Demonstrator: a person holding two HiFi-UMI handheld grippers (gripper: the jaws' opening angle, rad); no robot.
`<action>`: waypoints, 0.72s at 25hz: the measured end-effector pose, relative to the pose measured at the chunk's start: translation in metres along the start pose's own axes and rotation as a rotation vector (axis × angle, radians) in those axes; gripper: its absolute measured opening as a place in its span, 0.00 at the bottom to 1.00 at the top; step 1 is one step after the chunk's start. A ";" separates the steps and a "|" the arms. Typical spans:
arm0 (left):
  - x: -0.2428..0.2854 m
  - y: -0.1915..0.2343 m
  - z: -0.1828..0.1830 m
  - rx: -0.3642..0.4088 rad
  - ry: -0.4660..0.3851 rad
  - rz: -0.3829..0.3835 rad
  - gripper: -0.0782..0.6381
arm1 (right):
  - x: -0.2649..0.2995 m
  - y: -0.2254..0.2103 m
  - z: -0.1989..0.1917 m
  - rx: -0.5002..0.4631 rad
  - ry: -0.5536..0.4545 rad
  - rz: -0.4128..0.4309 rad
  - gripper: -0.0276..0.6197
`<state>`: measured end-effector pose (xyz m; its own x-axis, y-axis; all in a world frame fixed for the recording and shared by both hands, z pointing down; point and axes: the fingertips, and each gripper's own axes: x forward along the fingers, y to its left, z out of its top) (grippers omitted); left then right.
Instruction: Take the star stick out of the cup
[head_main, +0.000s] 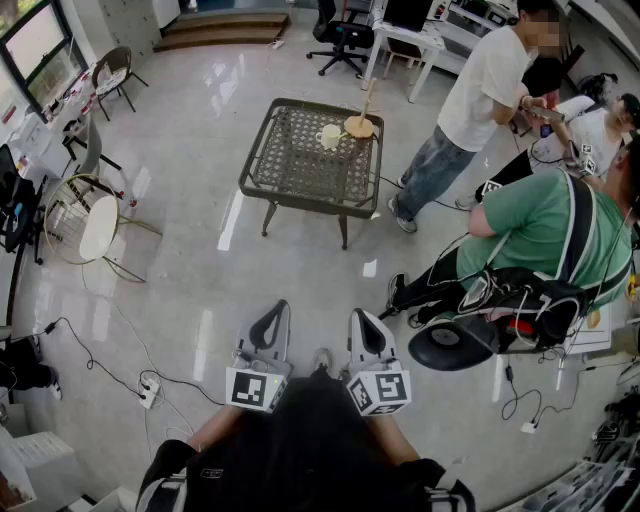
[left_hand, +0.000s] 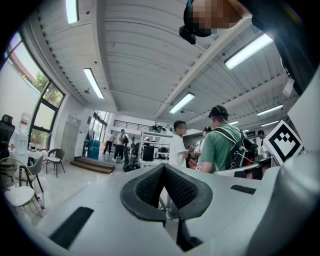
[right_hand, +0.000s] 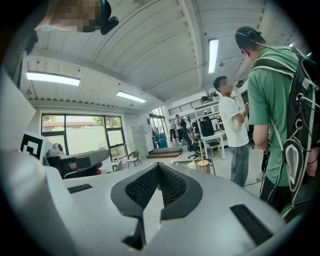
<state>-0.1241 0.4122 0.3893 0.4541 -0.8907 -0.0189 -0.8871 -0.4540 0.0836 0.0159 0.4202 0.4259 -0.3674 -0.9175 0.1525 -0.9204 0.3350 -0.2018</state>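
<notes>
A white cup (head_main: 329, 136) stands on a dark mesh-top table (head_main: 300, 170) far ahead across the floor. Beside the cup a thin wooden stick (head_main: 368, 100) rises from a round wooden base (head_main: 359, 126). I cannot make out a star at this distance. The right gripper view shows the same cup (right_hand: 191, 164) and wooden base (right_hand: 203, 163) small in the distance. My left gripper (head_main: 277, 310) and right gripper (head_main: 362, 318) are held side by side close to my body, far from the table. Both are shut with nothing between the jaws.
A person in a white shirt (head_main: 480, 90) stands right of the table, and a person in a green shirt with a backpack (head_main: 540, 230) stands nearer on the right. A round wire chair (head_main: 85, 225) is at the left. Cables and a power strip (head_main: 148, 392) lie on the floor.
</notes>
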 end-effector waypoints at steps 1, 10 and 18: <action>-0.001 -0.004 0.000 -0.002 0.001 0.001 0.13 | -0.003 -0.002 0.001 0.000 -0.001 0.002 0.06; 0.006 -0.020 -0.008 0.039 0.023 0.012 0.13 | -0.008 -0.018 0.000 0.021 0.010 0.030 0.06; 0.027 -0.039 -0.012 0.041 0.020 0.050 0.13 | -0.005 -0.045 0.003 0.028 0.008 0.077 0.06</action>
<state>-0.0759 0.4063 0.3977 0.4103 -0.9119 0.0043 -0.9111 -0.4098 0.0435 0.0595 0.4096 0.4314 -0.4380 -0.8874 0.1436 -0.8854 0.3981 -0.2401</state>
